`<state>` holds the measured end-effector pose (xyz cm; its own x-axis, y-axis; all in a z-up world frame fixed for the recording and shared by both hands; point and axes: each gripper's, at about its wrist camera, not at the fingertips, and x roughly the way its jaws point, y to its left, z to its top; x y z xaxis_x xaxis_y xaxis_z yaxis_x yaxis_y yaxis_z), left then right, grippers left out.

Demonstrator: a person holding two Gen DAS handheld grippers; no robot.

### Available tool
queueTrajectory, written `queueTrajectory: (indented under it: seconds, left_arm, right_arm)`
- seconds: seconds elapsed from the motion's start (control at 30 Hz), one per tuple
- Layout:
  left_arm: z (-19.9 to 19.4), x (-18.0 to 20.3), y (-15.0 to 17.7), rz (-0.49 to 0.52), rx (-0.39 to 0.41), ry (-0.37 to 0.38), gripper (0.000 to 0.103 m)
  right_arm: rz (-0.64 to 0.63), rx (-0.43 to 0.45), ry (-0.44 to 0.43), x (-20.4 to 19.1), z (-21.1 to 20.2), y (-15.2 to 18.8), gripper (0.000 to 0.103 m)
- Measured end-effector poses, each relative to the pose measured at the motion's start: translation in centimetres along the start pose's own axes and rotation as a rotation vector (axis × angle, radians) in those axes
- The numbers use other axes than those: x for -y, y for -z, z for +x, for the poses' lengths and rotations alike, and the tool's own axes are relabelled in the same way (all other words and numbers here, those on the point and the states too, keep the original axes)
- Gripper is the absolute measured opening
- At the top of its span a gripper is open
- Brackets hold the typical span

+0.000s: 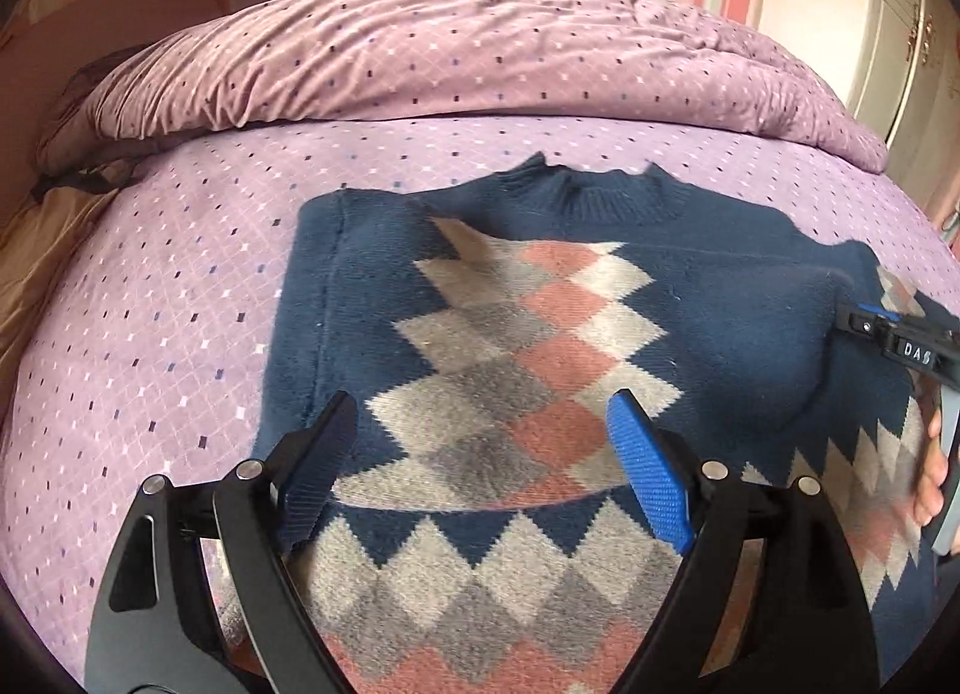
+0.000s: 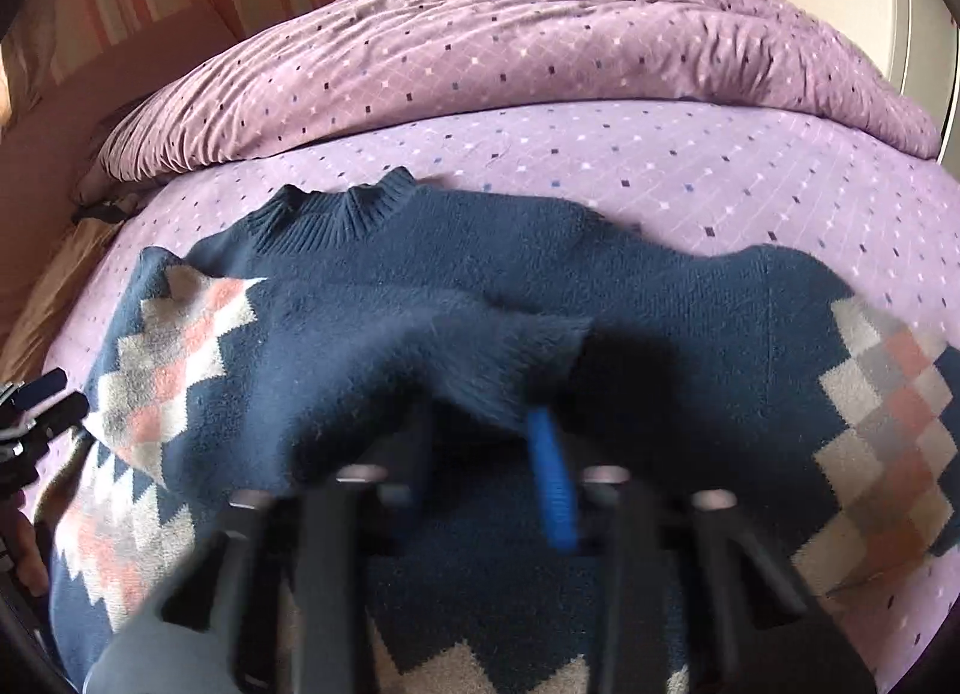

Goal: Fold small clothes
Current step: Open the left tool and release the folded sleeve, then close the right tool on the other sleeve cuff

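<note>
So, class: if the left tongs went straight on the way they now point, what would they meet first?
Probably the sweater: the open left tongs aim over its argyle front. Depth is hard to judge.

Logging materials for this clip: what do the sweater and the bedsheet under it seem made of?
Sweater: knitted yarn, probably wool or acrylic, shown by the ribbed collar, fuzzy nap and stepped diamond pattern. Bedsheet: thin, smooth woven fabric, possibly cotton, lying flat with a printed pattern; fibre unclear.
</note>
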<state>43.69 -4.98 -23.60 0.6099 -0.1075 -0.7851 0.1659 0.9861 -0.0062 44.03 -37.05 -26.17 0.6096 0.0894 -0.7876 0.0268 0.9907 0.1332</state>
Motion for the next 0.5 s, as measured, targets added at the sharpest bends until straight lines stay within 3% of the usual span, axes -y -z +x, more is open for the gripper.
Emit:
queueTrajectory:
  seconds: [0.1, 0.2, 0.27, 0.3, 0.4, 0.5]
  left_arm:
    - [-0.5, -0.7, -0.4, 0.006, 0.016, -0.025, 0.085]
    - [-1.1, -1.6, -1.2, 0.005, 0.037, -0.049, 0.085]
    - [-1.3, -2.1, -1.7, -0.003, 0.044, -0.055, 0.085]
    - [-1.4, -2.2, -1.9, -0.004, 0.046, -0.057, 0.085]
    - [-1.4, -2.2, -2.0, -0.004, 0.049, -0.061, 0.085]
    - [-1.4, -2.0, -1.8, -0.006, 0.045, -0.052, 0.085]
  right_arm:
    - [-0.057, 0.055, 0.032, -0.8, -1.9, 0.0, 0.008]
    - [-0.188, 0.171, 0.112, -2.0, -6.2, -1.3, 0.003]
    - [-0.328, 0.257, 0.288, -3.0, -9.1, -2.3, 0.000]
    - [-0.362, 0.266, 0.322, -3.0, -9.7, -2.6, 0.000]
    - [-0.363, 0.195, 0.350, -0.3, -9.6, -4.0, 0.000]
    - [-0.265, 0.095, 0.247, 2.8, -7.9, -3.3, 0.002]
